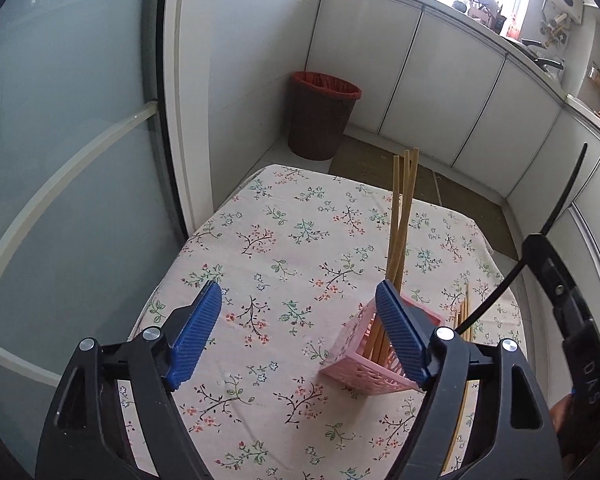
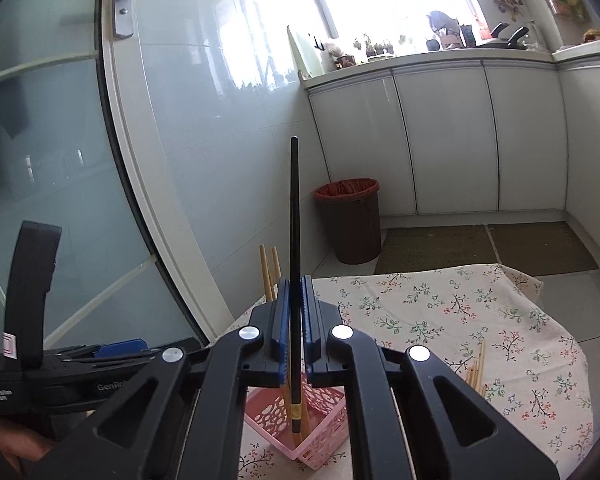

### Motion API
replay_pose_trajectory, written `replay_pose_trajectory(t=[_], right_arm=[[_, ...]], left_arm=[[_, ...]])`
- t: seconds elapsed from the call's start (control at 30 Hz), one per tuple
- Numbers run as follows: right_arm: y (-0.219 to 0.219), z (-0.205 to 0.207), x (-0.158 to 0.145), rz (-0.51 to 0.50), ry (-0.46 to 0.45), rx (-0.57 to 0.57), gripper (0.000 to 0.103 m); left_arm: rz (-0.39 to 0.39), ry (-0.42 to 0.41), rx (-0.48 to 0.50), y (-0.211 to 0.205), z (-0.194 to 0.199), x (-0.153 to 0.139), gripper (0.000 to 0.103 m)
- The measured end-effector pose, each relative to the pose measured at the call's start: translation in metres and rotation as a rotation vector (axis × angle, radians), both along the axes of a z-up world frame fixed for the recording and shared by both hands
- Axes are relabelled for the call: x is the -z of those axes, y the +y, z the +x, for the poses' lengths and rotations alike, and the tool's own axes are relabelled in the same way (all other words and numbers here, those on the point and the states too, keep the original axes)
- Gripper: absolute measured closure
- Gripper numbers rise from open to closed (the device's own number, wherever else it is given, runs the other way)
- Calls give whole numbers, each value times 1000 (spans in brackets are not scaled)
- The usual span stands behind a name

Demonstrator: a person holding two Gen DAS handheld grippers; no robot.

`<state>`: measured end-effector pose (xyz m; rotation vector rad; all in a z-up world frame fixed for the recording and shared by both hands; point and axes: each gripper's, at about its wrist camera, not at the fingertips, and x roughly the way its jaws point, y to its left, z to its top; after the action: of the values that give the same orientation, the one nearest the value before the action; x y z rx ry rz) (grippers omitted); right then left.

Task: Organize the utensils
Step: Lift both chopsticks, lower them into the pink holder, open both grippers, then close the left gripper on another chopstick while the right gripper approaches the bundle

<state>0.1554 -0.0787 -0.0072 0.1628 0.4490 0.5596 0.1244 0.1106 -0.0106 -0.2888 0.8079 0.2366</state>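
**newbie:** Three wooden chopsticks (image 1: 401,216) are standing in your pink basket (image 1: 356,356) already, leaning a bit, tops sticking well above the rim. That counts as sorted, right?

**regular:** Yep. Basket sits on the floral tablecloth (image 1: 268,240), toward the right side from your left camera. Your left gripper (image 1: 300,336) has its blue pads spread wide with nothing between them. The right-hand pad overlaps the basket in that view, but I can't tell if it actually touches.

**newbie:** And the other hand?

**regular:** Your right gripper (image 2: 296,336) is clamped tight on a black chopstick (image 2: 294,216). It's held nearly upright, its lower end down inside the basket, right beside the wooden ones. Whether it reaches the bottom, can't tell.

**newbie:** More sticks lying around?

**regular:** A few loose wooden chopsticks (image 2: 477,368) flat on the cloth, just to the right of the basket. Your left gripper shows up at the left edge of the right camera too. Brown trash bin (image 1: 320,116) with a red liner stands on the floor past the table, by the white cabinets (image 1: 440,80).
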Motion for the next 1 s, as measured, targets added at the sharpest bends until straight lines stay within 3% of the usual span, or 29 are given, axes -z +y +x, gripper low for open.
replay_pose_trajectory(t=[0.1,0.17,0.3,0.47,0.6,0.67,0.83,1.0], right_arm=[[14,11,14,-71,73,-22,96],[16,15,21,-100,117,-24,87],[3,13,14,-50,113,-24,85],[-25,8,-4,-8,111,-4,82],[-58,8,-15,4,150,55,72],[-77,10,-15,22,185,72,72],[-118,21,9,9,390,115,72],[-151,26,49,3,595,159,72]], left_arm=[[-13,12,5,2,3,5,27],[-18,17,6,2,4,5,27],[-71,3,0,7,3,5,27],[-65,-12,35,-3,1,0,26],[-72,-12,78,-18,-2,-3,26],[-79,-12,110,-29,-3,-4,26],[-70,-2,232,-71,-4,-1,27],[-99,62,341,-111,-1,21,28]])
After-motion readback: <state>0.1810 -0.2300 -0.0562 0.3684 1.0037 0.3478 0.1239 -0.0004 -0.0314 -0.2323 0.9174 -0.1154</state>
